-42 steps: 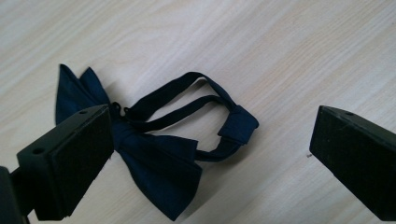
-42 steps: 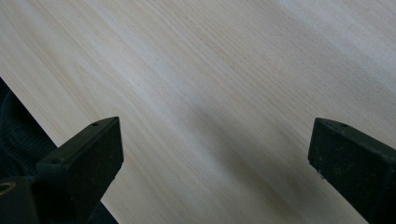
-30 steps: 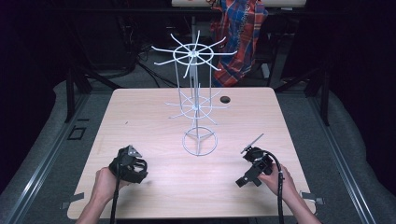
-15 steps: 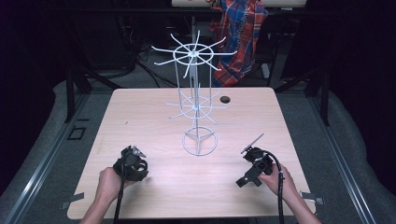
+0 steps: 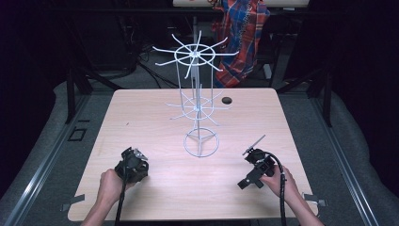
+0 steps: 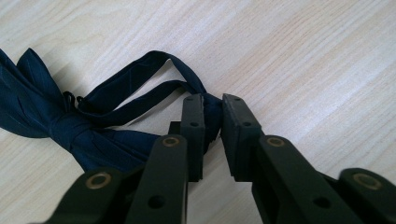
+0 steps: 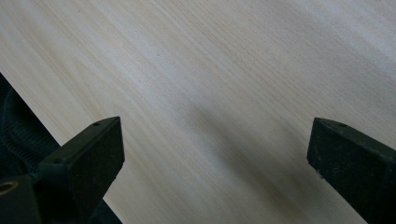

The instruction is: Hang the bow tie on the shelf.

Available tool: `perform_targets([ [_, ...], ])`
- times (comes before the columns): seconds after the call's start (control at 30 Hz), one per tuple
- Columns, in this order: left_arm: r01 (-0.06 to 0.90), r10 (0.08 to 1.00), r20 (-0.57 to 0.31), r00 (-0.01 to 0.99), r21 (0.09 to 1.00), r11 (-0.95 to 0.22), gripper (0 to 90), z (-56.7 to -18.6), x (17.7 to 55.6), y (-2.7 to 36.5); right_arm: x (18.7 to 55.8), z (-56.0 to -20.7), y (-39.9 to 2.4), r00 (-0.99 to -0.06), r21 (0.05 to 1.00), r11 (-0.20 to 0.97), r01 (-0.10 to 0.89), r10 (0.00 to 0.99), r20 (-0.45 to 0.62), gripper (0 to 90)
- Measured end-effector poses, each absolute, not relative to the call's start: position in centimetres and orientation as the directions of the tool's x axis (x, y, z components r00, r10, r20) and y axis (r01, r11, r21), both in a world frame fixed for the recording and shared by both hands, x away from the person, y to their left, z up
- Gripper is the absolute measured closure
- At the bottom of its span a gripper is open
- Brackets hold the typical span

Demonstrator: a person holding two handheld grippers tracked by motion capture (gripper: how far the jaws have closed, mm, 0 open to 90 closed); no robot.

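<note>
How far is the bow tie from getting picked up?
Done: the left tool has just been closing and now pinches the strap of the dark blue bow tie. In hand: the tie lies on the table, not yet lifted. Left: probably hanging it on the wire rack. The right tool waits open.

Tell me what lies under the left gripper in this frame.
Under the left gripper a dark blue bow tie lies on the wooden table; the jaws have just closed on its strap loop. The pinched strap section and the bow's near edge are covered.
</note>
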State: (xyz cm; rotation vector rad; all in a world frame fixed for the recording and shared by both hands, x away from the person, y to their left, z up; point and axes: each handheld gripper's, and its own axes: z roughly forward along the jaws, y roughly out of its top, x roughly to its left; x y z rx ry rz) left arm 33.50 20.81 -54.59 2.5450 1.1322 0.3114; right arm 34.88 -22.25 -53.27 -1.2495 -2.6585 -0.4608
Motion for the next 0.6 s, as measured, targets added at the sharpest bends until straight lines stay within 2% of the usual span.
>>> perform_targets([
  [0.17, 0.669, 0.75, 0.057, 0.659, 0.411, -0.619, 84.2, -54.4, 33.4, 21.0, 34.9, -53.2, -22.2, -0.637, 0.203, 0.604, 0.771, 0.72, 0.277, 3.5],
  [0.5, 0.672, 0.773, 0.022, 0.634, 0.48, -0.564, 84.6, -52.8, 33.3, 22.2, 34.8, -53.2, -22.2, -0.637, 0.206, 0.603, 0.77, 0.719, 0.276, 3.6],
  [0.6, 0.651, 0.773, 0.023, 0.634, 0.525, -0.549, 84.6, -51.8, 33.0, 22.5, 34.9, -53.2, -22.3, -0.647, 0.204, 0.614, 0.762, 0.715, 0.265, 3.6],
])
